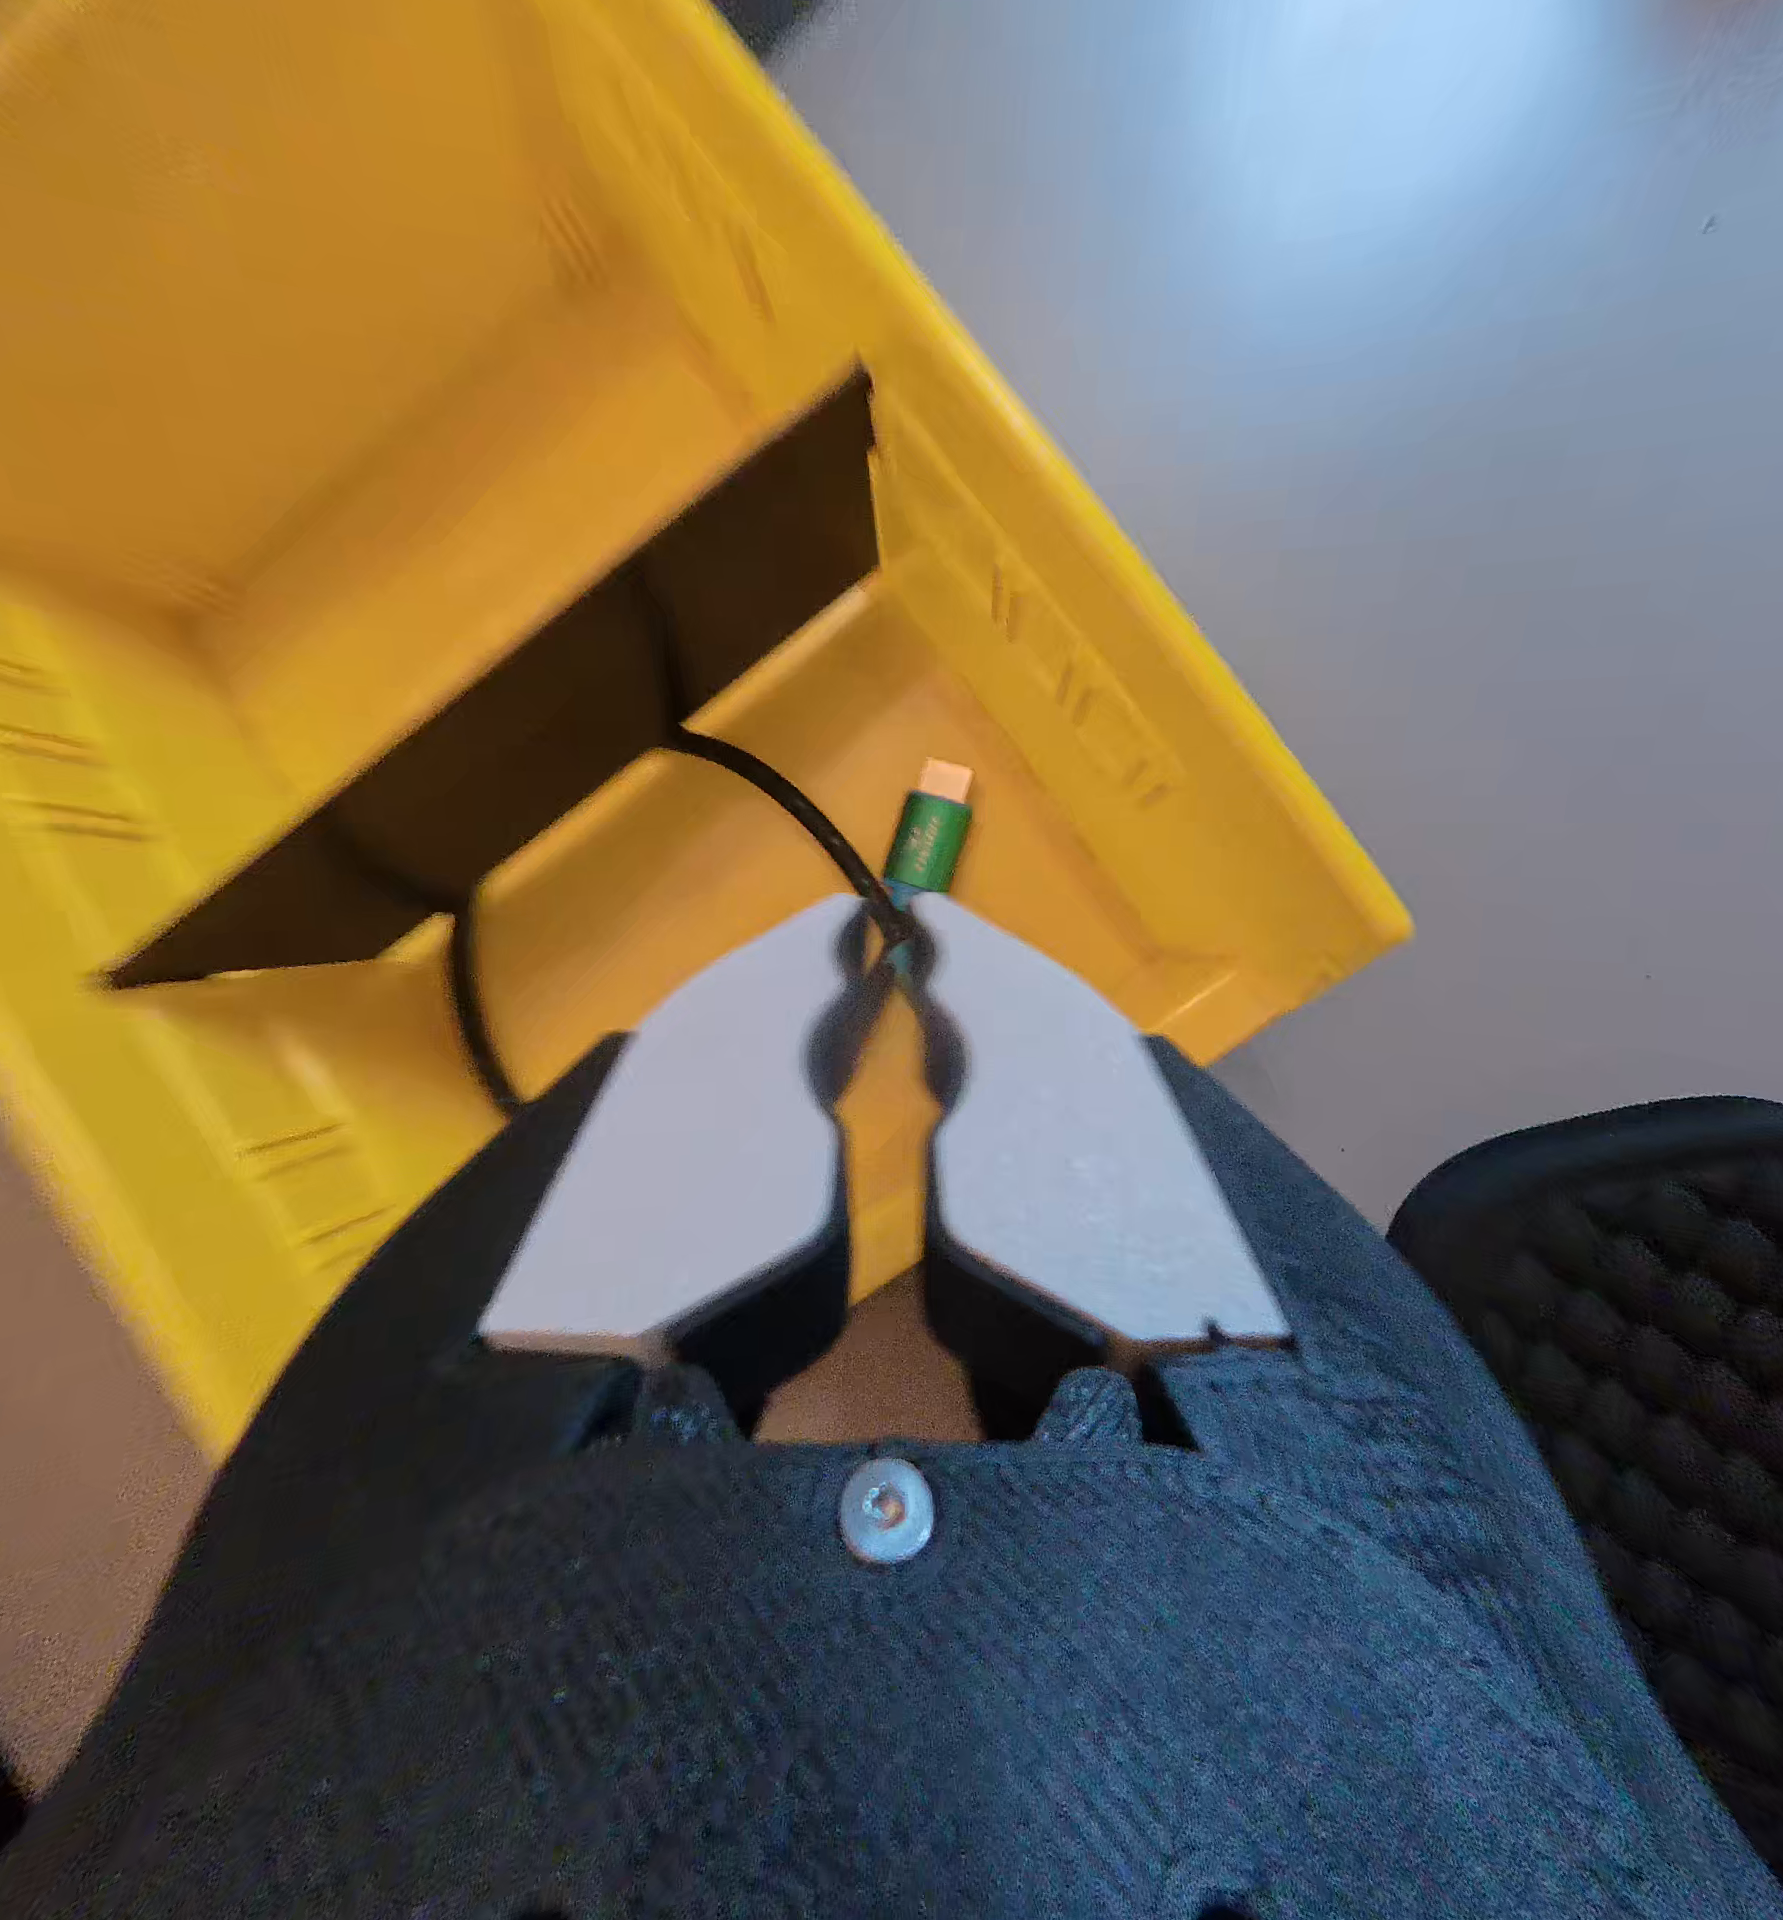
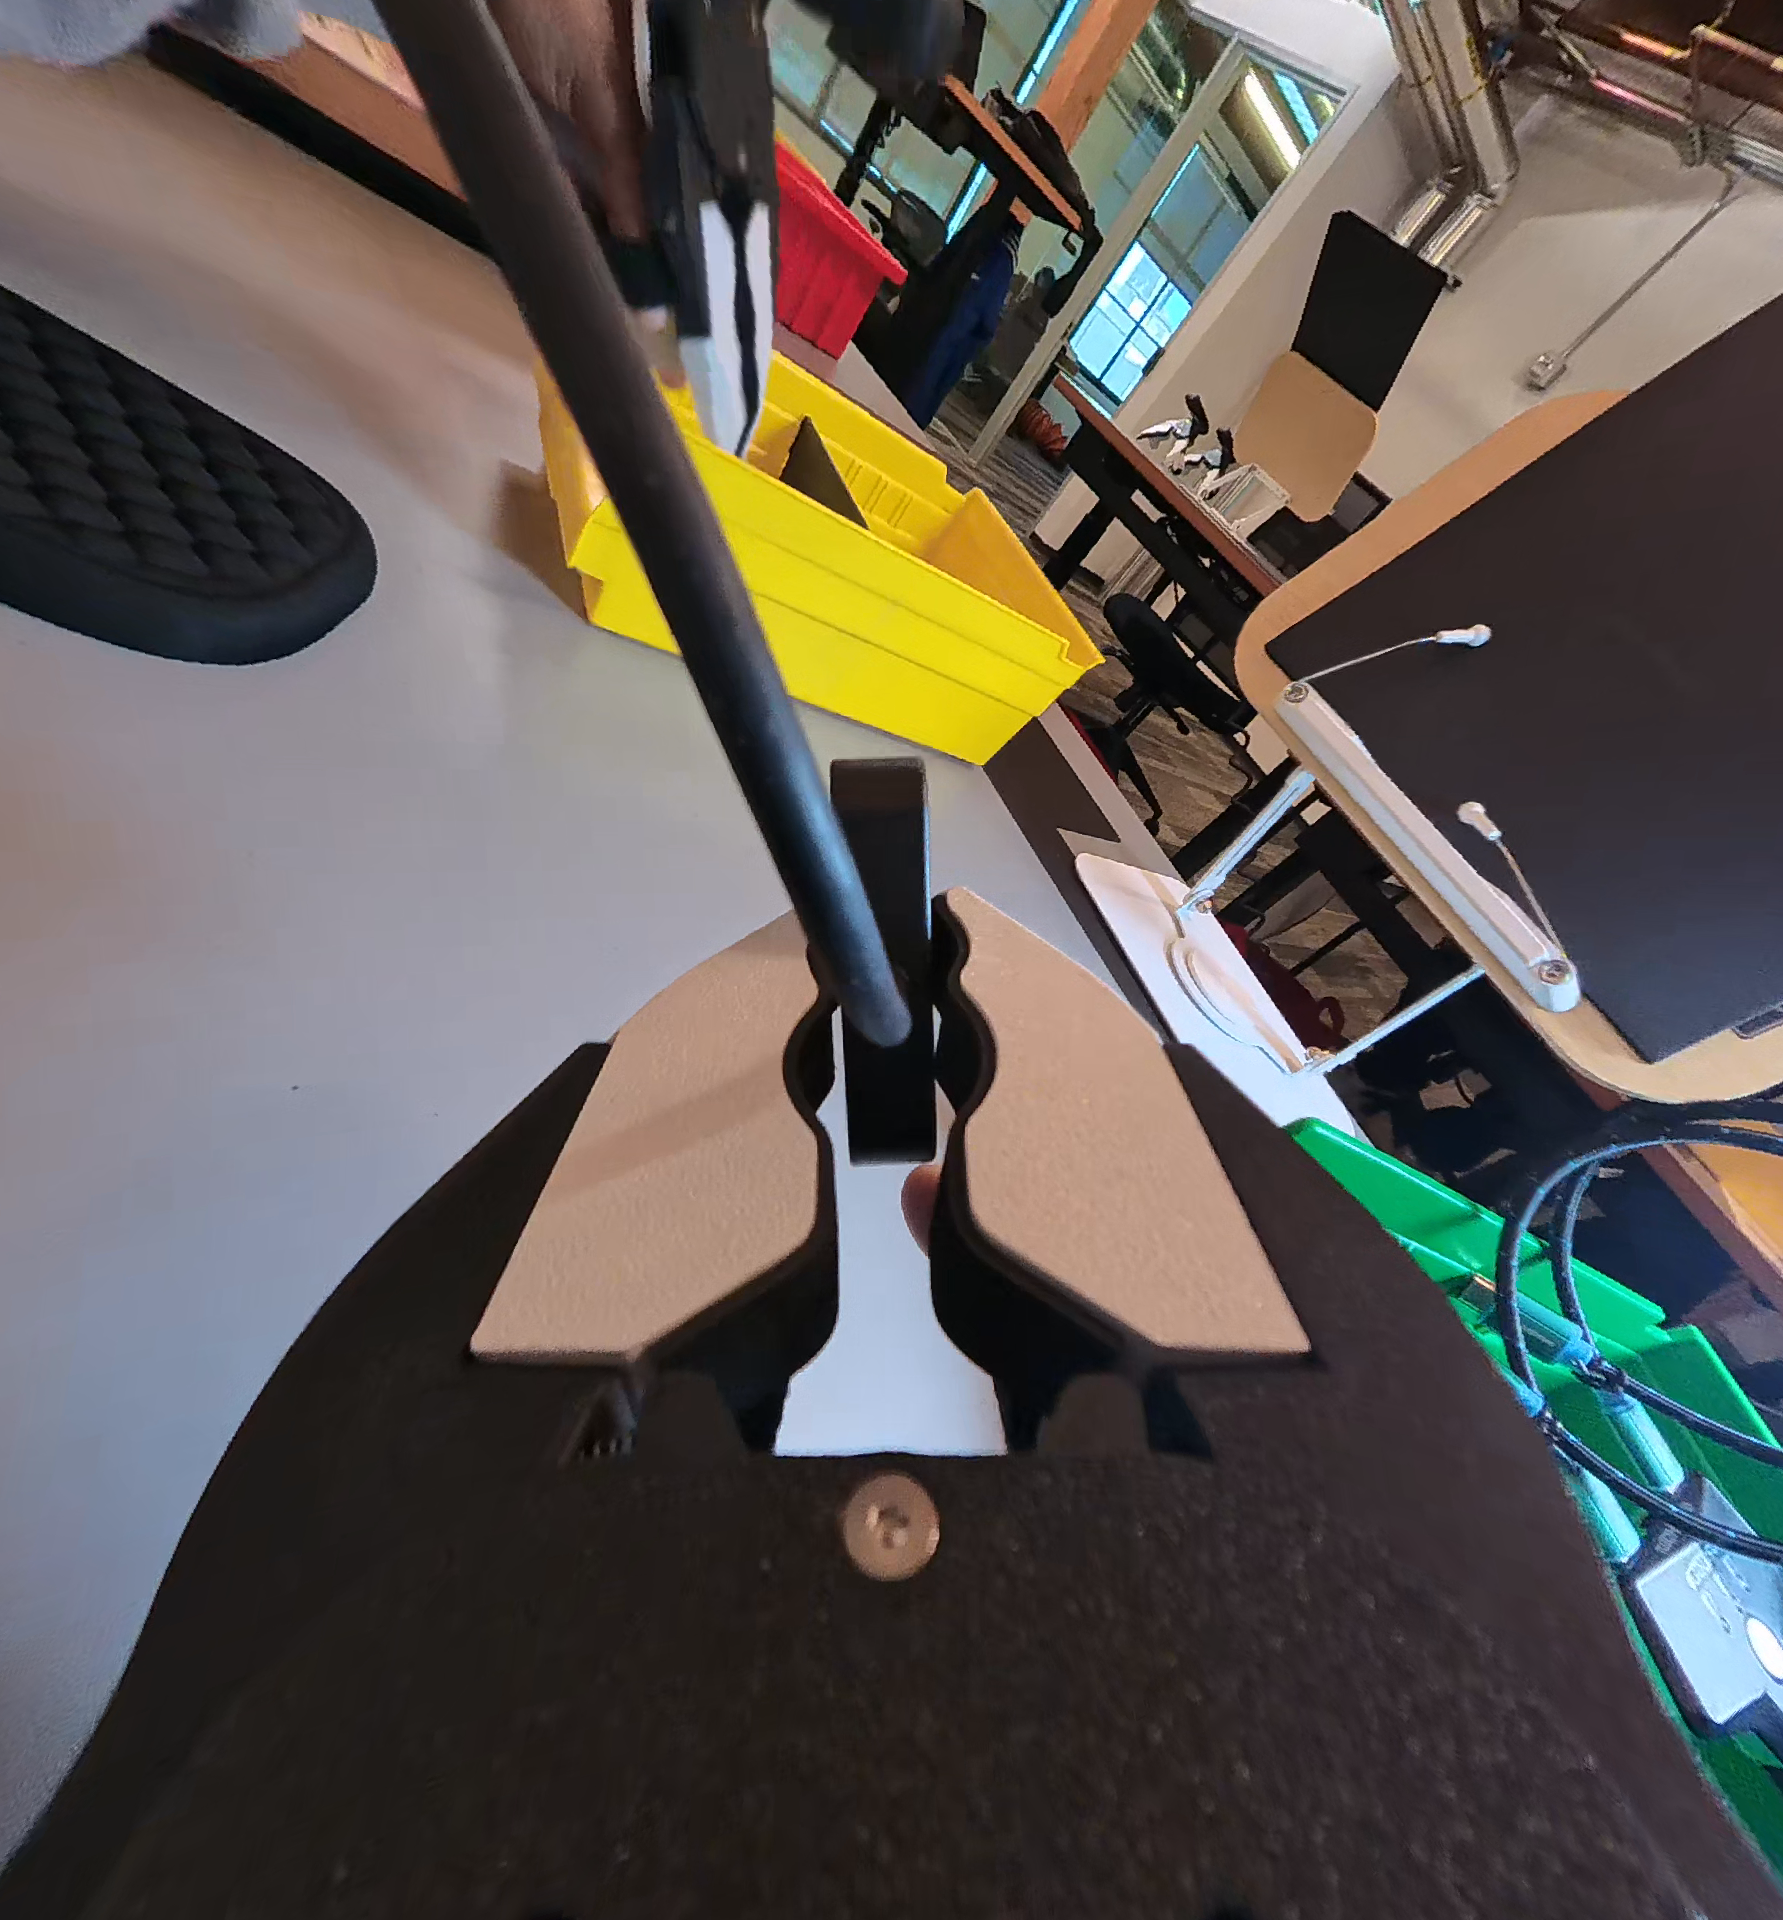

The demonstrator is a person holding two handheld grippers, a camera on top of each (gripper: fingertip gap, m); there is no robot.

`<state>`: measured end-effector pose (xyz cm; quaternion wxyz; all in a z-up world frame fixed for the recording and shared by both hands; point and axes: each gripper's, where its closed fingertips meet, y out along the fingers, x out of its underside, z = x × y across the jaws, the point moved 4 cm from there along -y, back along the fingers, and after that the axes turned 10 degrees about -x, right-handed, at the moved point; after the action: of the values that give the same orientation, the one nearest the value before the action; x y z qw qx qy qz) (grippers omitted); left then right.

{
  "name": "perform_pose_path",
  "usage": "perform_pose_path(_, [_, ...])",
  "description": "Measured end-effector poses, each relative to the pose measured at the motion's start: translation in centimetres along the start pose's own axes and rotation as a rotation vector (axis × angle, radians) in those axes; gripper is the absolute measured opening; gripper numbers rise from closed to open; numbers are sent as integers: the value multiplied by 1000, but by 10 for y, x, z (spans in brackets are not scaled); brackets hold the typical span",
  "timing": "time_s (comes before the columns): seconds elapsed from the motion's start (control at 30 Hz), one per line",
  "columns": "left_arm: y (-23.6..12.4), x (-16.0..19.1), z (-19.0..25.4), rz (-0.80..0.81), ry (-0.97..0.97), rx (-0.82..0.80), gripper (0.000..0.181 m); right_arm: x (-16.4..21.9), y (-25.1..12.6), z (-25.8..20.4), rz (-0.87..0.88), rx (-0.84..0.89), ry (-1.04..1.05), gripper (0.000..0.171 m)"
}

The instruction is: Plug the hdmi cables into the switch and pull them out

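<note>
Over a pale grey worktop (image 2: 243, 883), nearest in the left wrist view, the left gripper (image 1: 885, 920) has its fingers (image 1: 721, 1132) clenched on a thin black cable (image 1: 762, 784) just behind a green plug (image 1: 926, 840) with a pale metal tip; the plug points away from the fingers, above the near compartment of a yellow bin (image 1: 1074, 582); the cable arcs back toward a black divider (image 1: 575, 707) that crosses the bin; the view is blurred; a black mesh pad (image 1: 1676, 1403) lies on the worktop to the right.

In the right wrist view, the right gripper (image 2: 882, 966) has its fingers (image 2: 1095, 1153) closed on a black plug (image 2: 885, 914) standing upright between them; a thick black cable (image 2: 658, 447) runs from it up toward the top of the frame; farther off sits the yellow bin (image 2: 866, 634), with the left gripper (image 2: 726, 322) above it; at lower right a green bin (image 2: 1552, 1309) holds looped black cable and a small silver box (image 2: 1718, 1631), possibly the switch, though I cannot tell; beyond lies an office with desks and chairs.
</note>
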<state>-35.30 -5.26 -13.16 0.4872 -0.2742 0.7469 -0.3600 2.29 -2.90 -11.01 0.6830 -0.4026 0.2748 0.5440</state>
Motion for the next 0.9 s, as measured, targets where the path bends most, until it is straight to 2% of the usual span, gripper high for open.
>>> perform_pose_path(0.1, [46,30,11,-273,-22,115,26,3,1,-2,-19,-3,-13,14])
perform_pose_path(0.17, [52,28,17,-331,-81,241,38,5,2,-2,-25,-10,-10,14])
perform_pose_path(0.2, [54,30,11,-370,-48,217,17,6,2,-2,-27,-14,-7,14])
perform_pose_path(0.23, [56,33,8,-410,-9,206,13,7,2,-2,-29,-17,-4,14])
perform_pose_path(0.33, [56,35,8,-503,34,222,13,8,1,-2,-37,-26,-7,14])
perform_pose_path(0.47, [47,40,5,-629,164,154,11,6,1,-3,-37,-29,-16,14])
perform_pose_path(0.9, [-14,18,-5,-849,398,87,6,12,2,-5,-70,-46,-22,15])
